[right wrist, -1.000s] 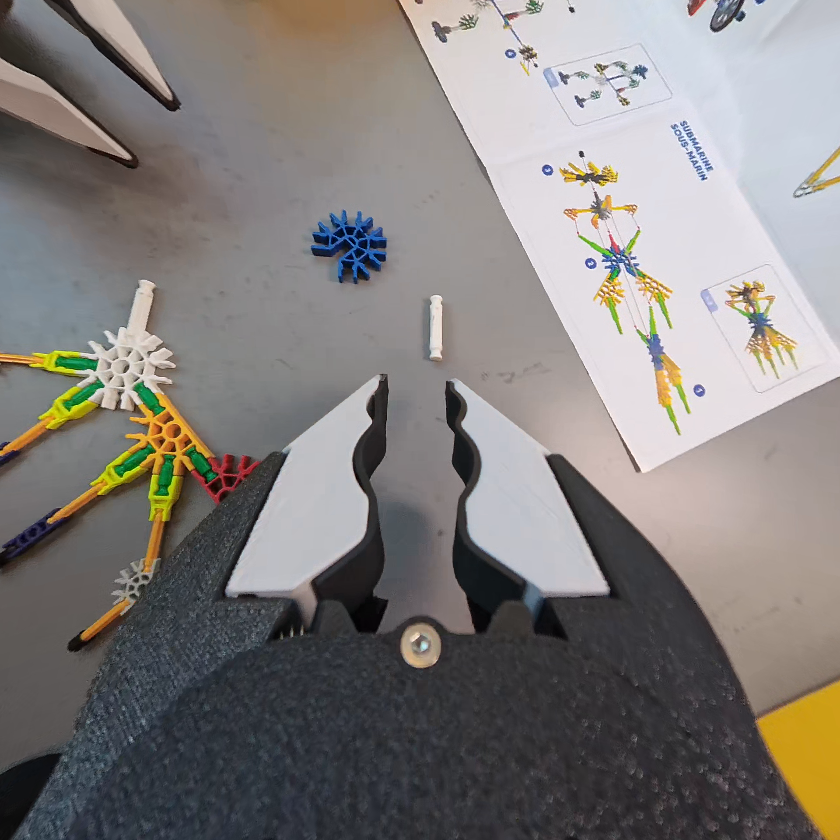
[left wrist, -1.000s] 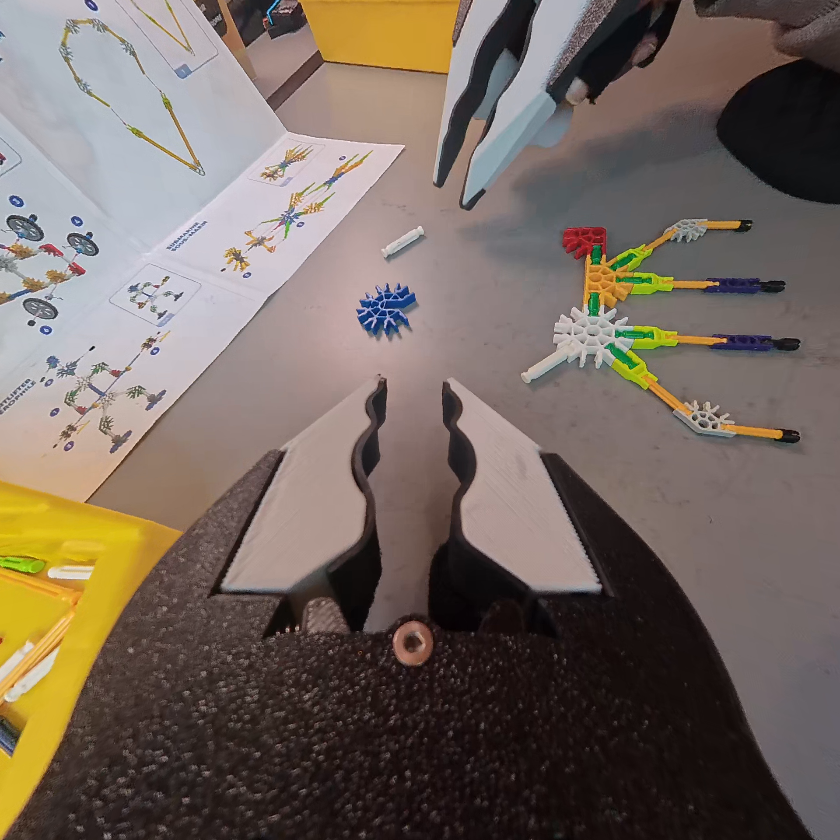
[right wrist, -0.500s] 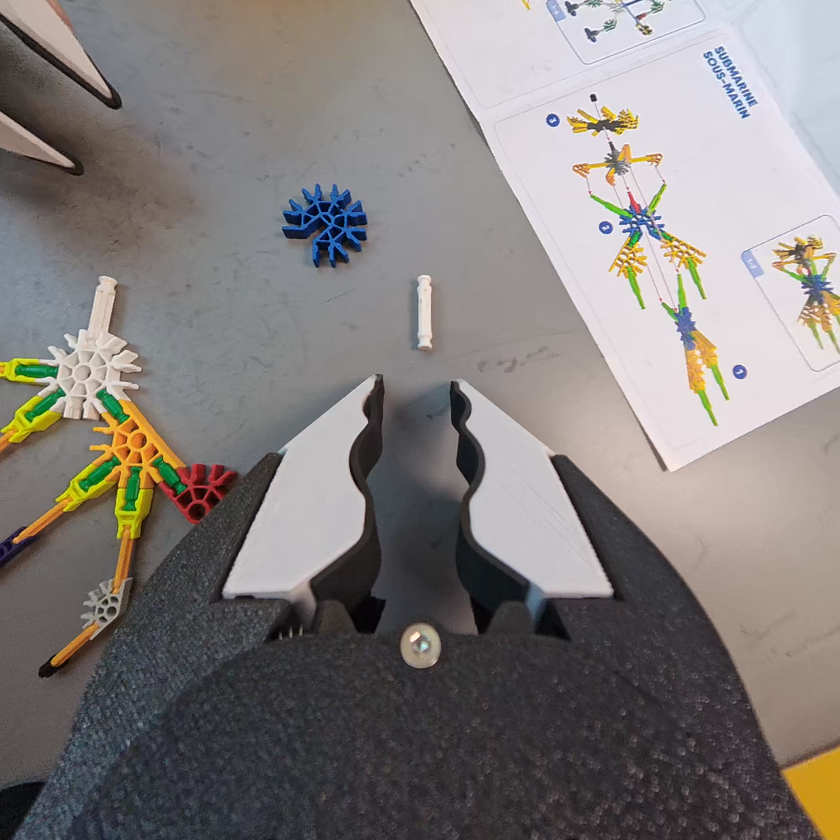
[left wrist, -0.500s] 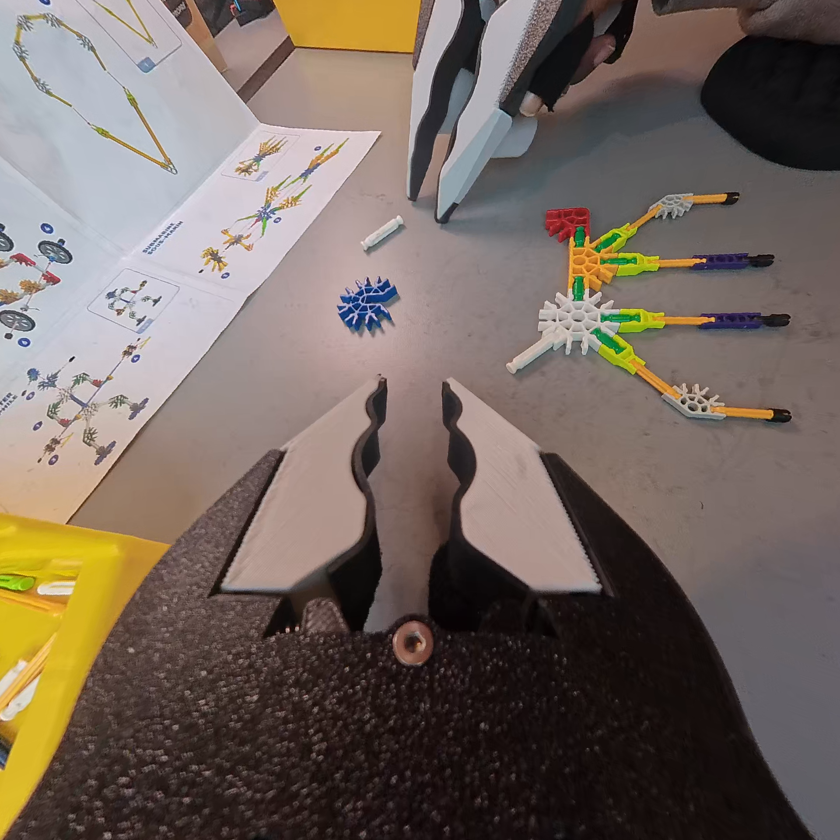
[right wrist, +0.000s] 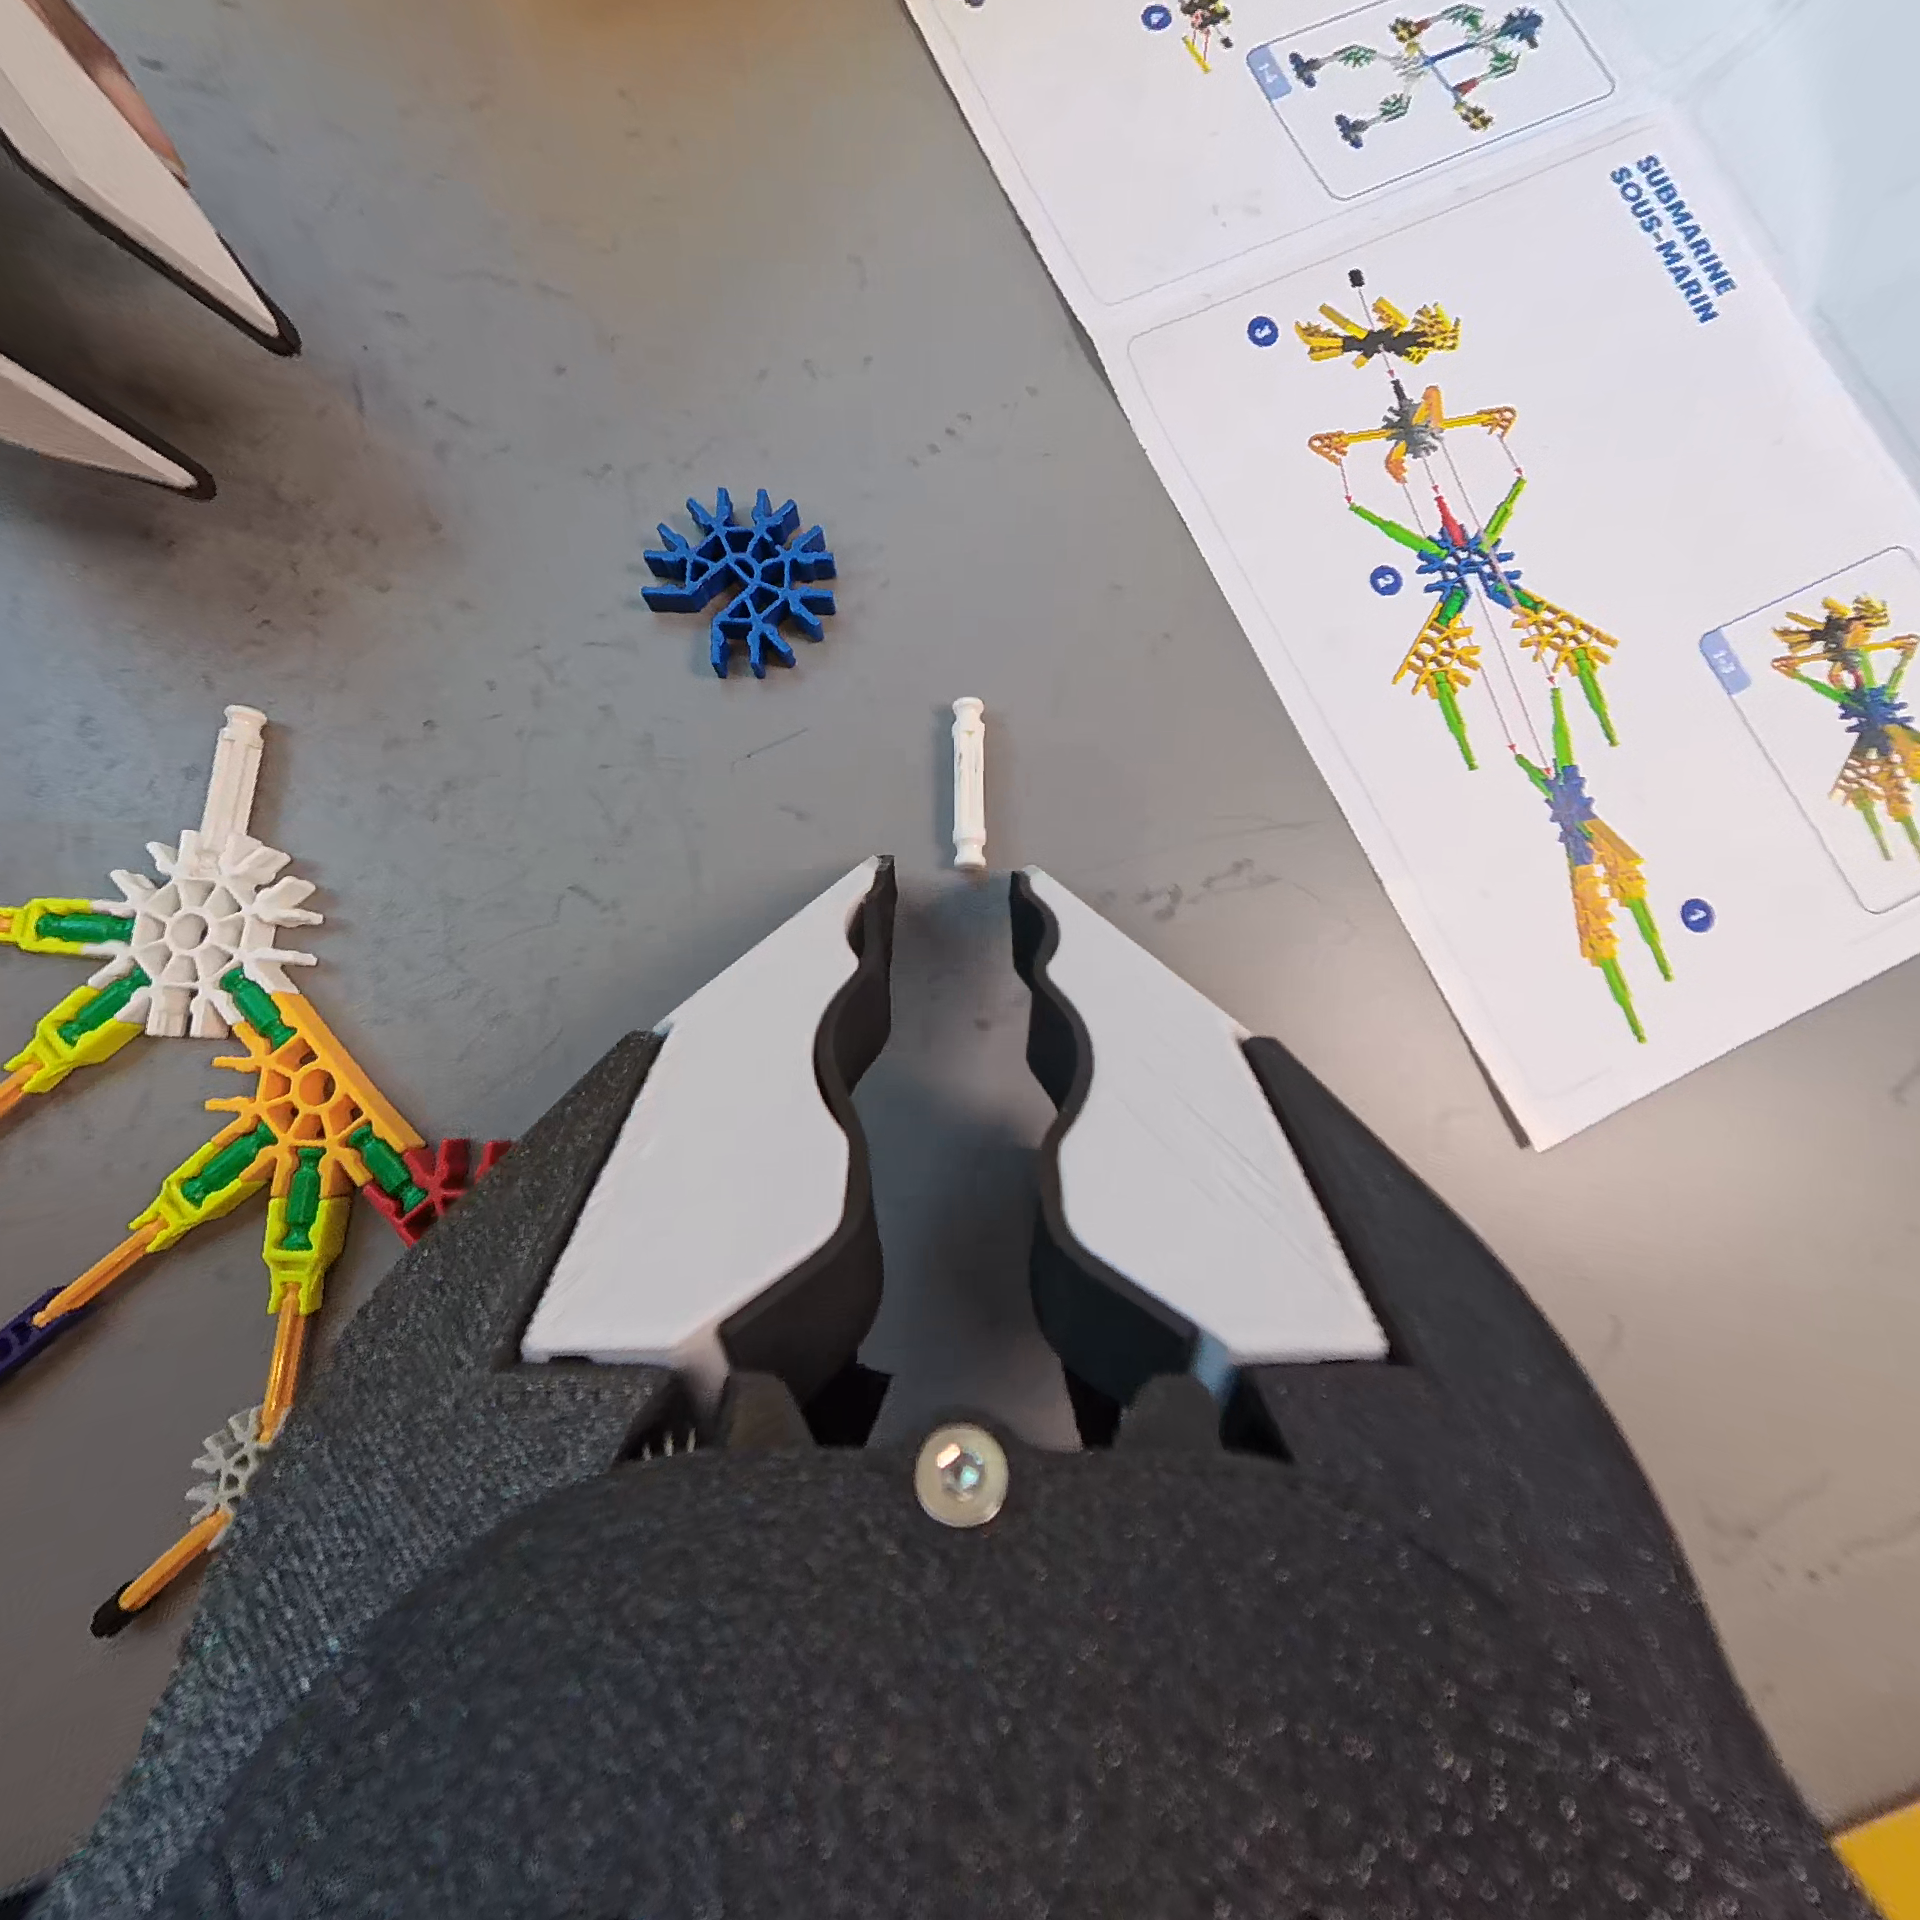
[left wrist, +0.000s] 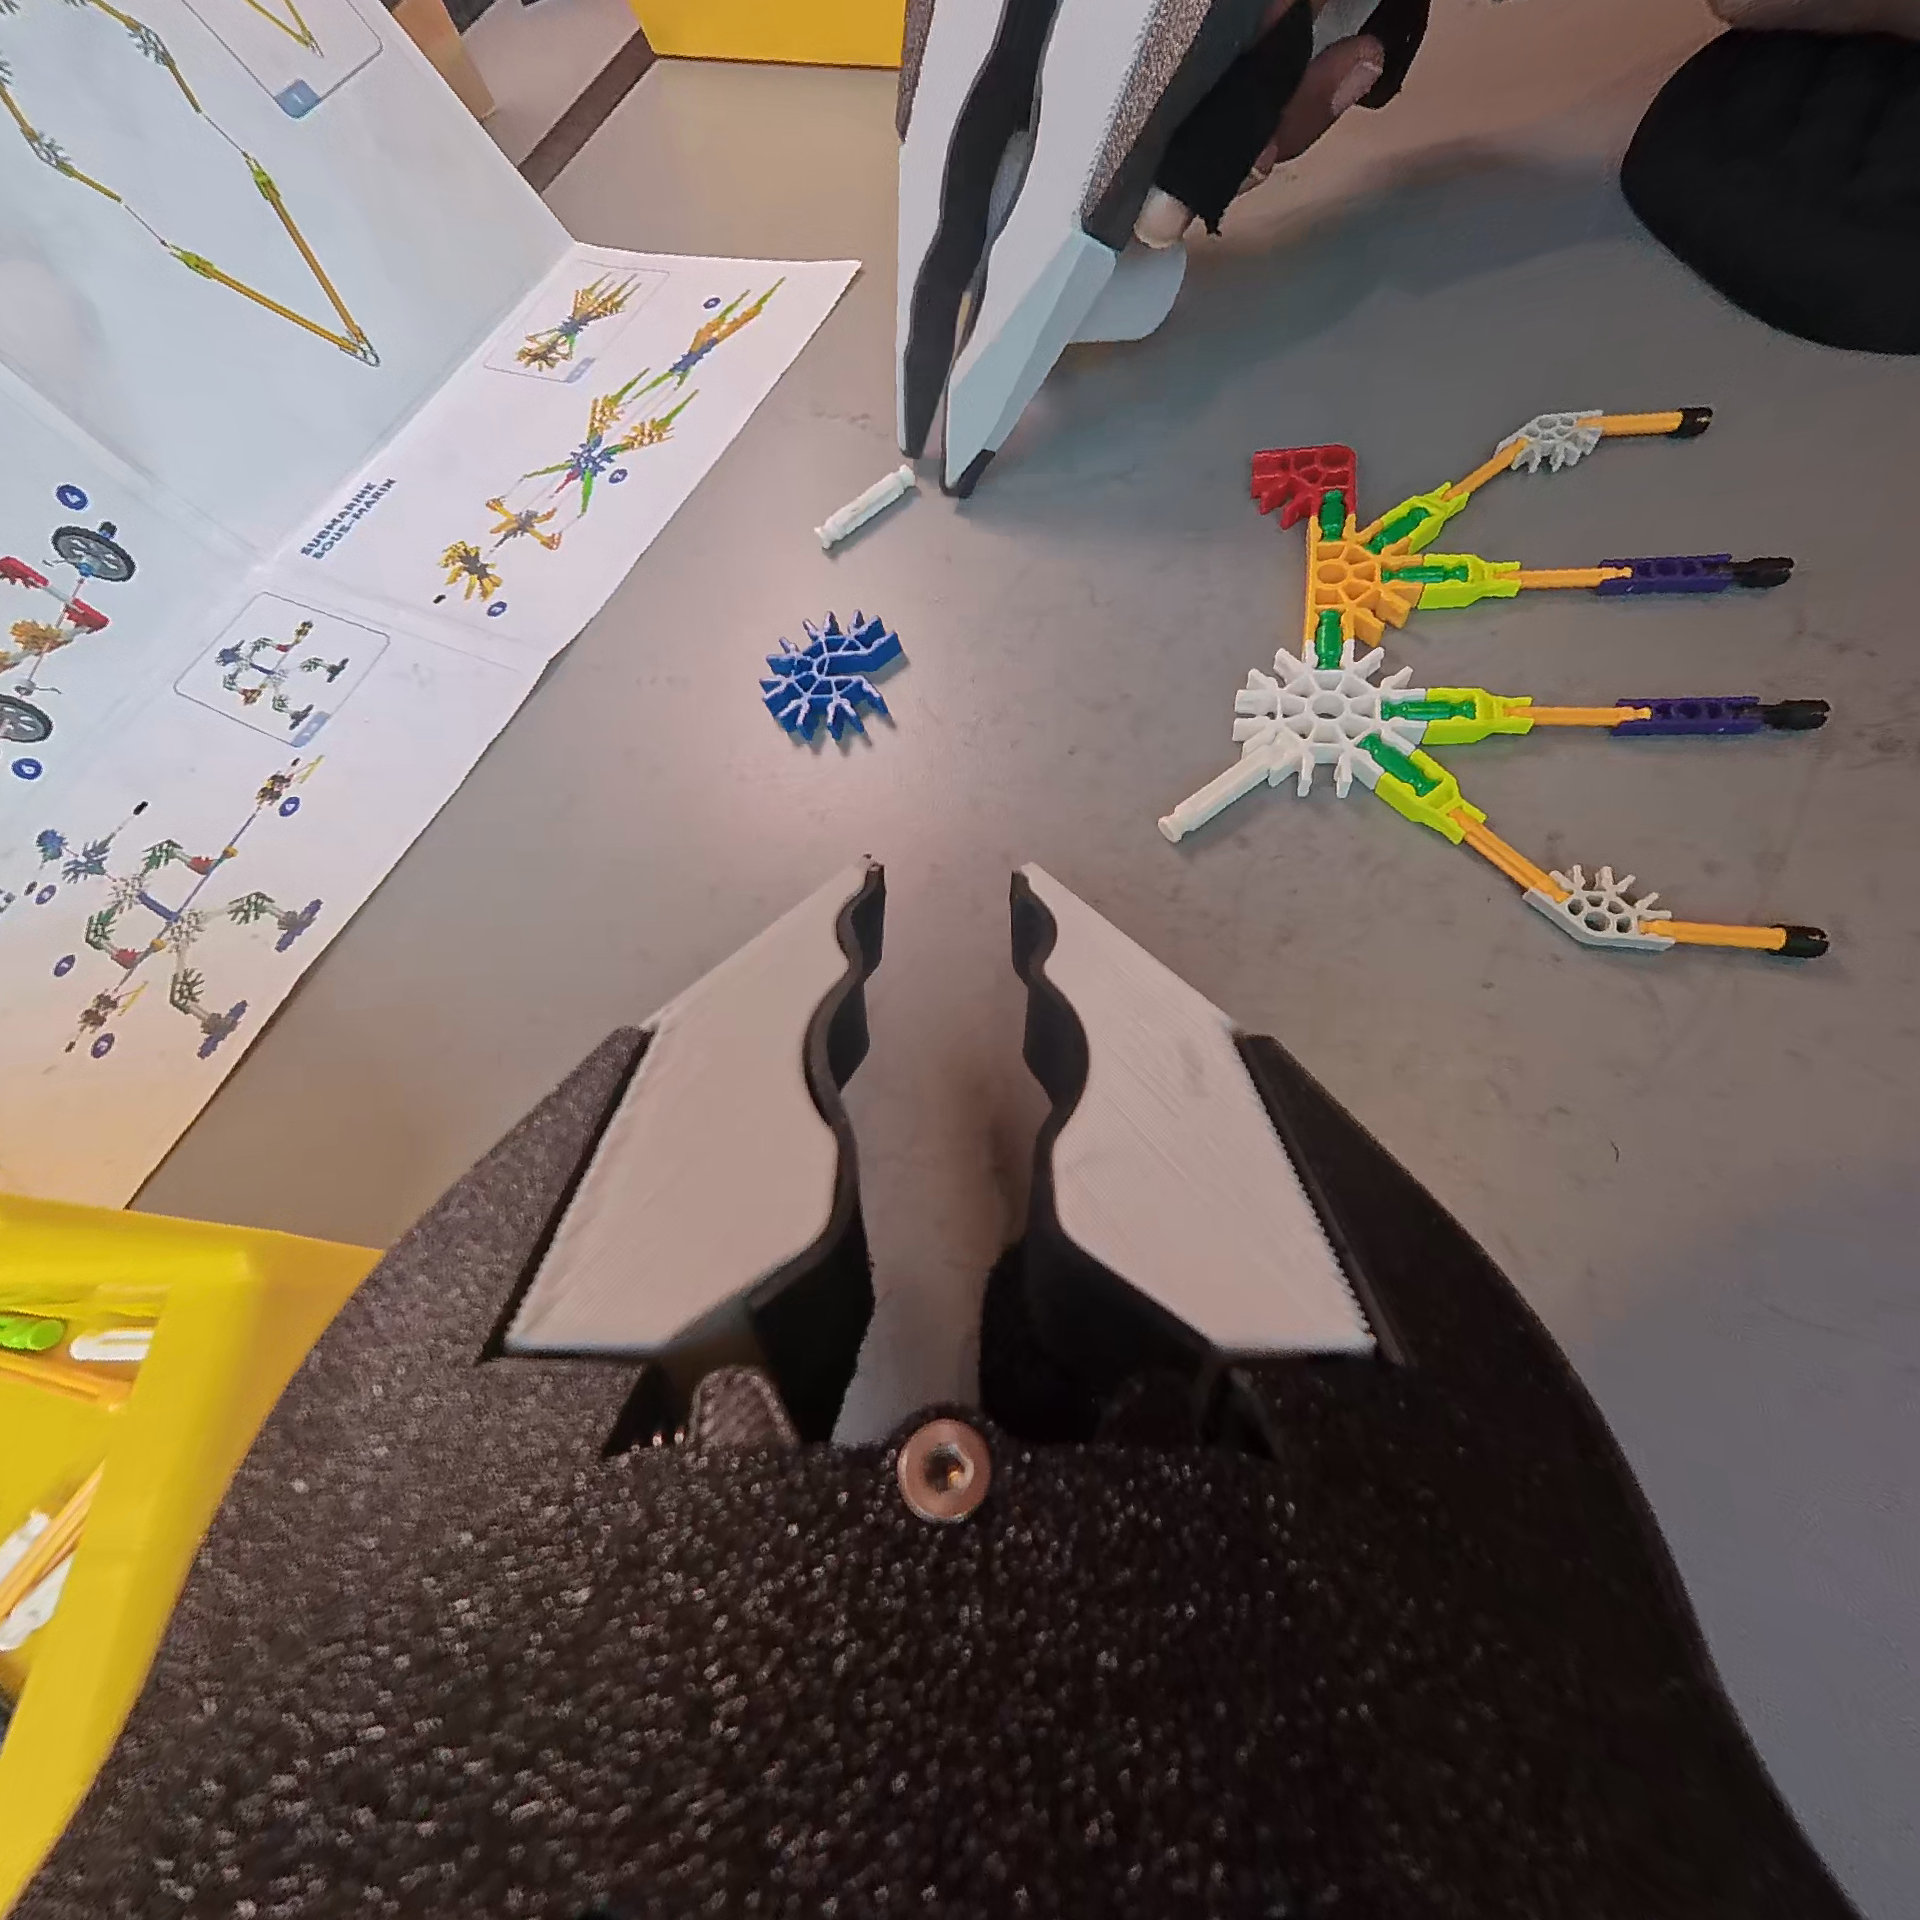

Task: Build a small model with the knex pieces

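A short white rod (right wrist: 967, 782) lies on the grey table just ahead of my right gripper (right wrist: 948, 873), which is open and empty, its tips almost at the rod's near end. The rod also shows in the left wrist view (left wrist: 865, 506), with the right gripper (left wrist: 935, 470) standing over it. A blue snowflake connector (right wrist: 742, 582) lies to the left of the rod; it also shows in the left wrist view (left wrist: 831, 675). My left gripper (left wrist: 945, 878) is open and empty, hovering short of the blue connector. A flat multicoloured assembly (left wrist: 1382, 665) of connectors and rods lies to its right.
An unfolded instruction sheet (left wrist: 343, 582) covers the table's left side, and shows at the right in the right wrist view (right wrist: 1507, 520). A yellow parts bin (left wrist: 94, 1382) sits at the lower left. A person's dark sleeve (left wrist: 1787, 177) rests at the far right. The assembly (right wrist: 249, 1049) lies left of my right gripper. My hands' fingertips stand some 15 cm from each other. My right tips are roughly 7 cm from the blue snowflake connector (right wrist: 742, 582). It is also in sight in the left wrist view (left wrist: 832, 649).
My right gripper has come down and forward until its tips nearly reach the white rod. My left gripper has drifted slightly. Both stay open.
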